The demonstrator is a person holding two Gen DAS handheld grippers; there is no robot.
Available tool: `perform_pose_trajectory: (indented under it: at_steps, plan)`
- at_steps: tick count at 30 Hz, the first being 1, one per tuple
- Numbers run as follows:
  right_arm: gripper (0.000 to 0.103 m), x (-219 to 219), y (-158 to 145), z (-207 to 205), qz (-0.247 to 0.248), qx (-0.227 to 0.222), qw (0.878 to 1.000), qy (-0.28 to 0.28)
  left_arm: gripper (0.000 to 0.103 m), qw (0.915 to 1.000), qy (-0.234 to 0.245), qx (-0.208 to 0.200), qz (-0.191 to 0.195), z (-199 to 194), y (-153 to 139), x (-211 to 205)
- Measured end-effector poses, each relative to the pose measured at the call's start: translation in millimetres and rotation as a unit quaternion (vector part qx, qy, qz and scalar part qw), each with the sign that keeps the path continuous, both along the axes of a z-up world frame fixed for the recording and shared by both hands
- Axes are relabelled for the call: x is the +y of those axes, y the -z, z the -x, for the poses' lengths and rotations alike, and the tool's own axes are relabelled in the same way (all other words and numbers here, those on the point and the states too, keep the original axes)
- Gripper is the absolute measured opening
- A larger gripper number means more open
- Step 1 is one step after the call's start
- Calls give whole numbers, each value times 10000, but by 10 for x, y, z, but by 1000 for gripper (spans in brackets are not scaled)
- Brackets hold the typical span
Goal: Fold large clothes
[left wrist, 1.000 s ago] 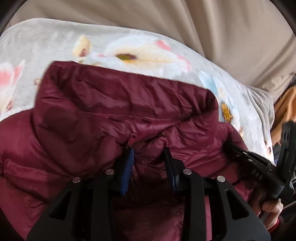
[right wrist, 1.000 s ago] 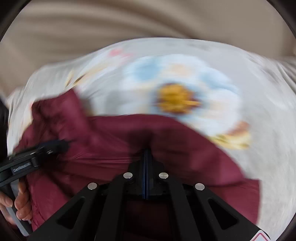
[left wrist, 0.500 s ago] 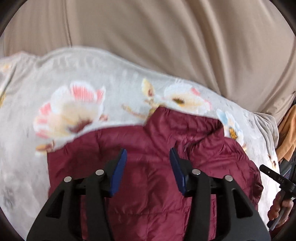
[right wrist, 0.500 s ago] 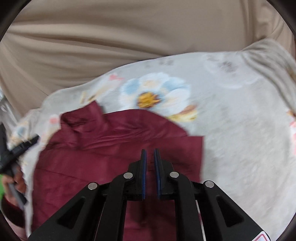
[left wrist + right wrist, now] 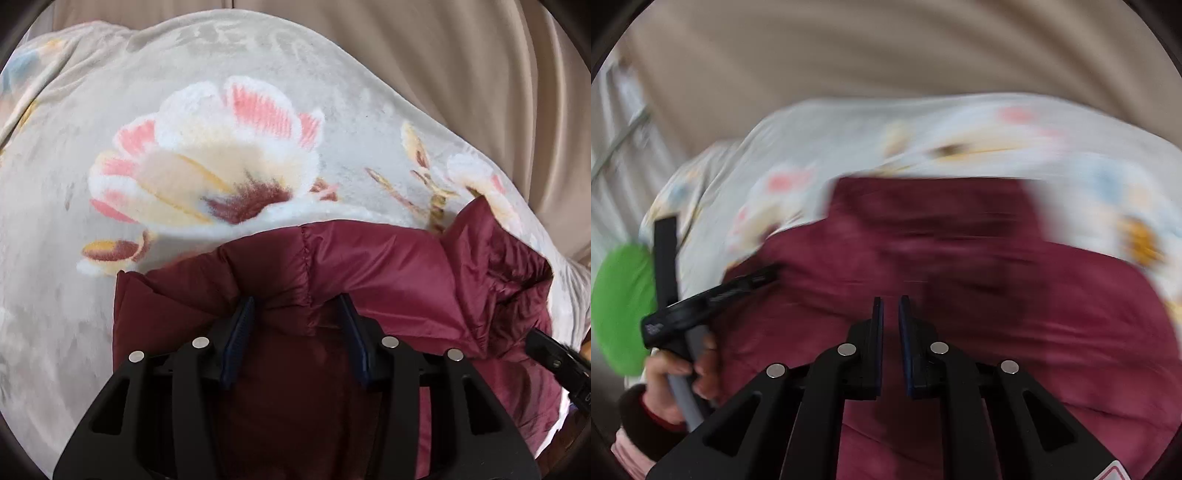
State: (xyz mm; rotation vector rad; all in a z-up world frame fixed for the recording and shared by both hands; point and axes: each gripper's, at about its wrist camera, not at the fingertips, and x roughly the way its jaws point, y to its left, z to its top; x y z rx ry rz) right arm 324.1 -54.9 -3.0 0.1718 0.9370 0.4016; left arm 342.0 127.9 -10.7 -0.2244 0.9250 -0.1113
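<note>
Mid-fold, between grips. The maroon puffer jacket (image 5: pixel 388 280) lies on the floral blanket (image 5: pixel 221 147), partly folded, collar end bunched at the right in the left wrist view. The left gripper (image 5: pixel 297 317) has just been opening; its jaws stand apart astride a puffy fold at the jacket's far edge, whether pinching it cannot be told. The right gripper (image 5: pixel 890 314) is slightly parted, nothing between, hovering over the jacket middle. Next move likely needs a firm pinch on that edge. A beige curtain (image 5: pixel 480 74) hangs behind; a green disc (image 5: pixel 624 306) sits at the left in the blurred right view.
</note>
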Motion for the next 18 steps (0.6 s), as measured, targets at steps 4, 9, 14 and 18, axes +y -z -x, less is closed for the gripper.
perform_pose_trajectory:
  at_steps: [4, 9, 14, 18]
  plan:
    - [6, 393, 198, -408, 376, 108, 9992, -51, 46, 9987, 78, -221, -450, 36, 62, -99]
    - [0, -117, 496, -698, -651, 489, 9946, 650, 46, 9991, 76, -292, -298, 37, 85, -21]
    - [3, -385, 57, -320, 225, -366, 9904, 1317, 45, 9992, 9, -365, -146, 79, 21, 56]
    - [4, -1008, -340, 378, 242, -734, 9861, 1474, 46, 9988, 194, -420, 149, 329, -219, 264]
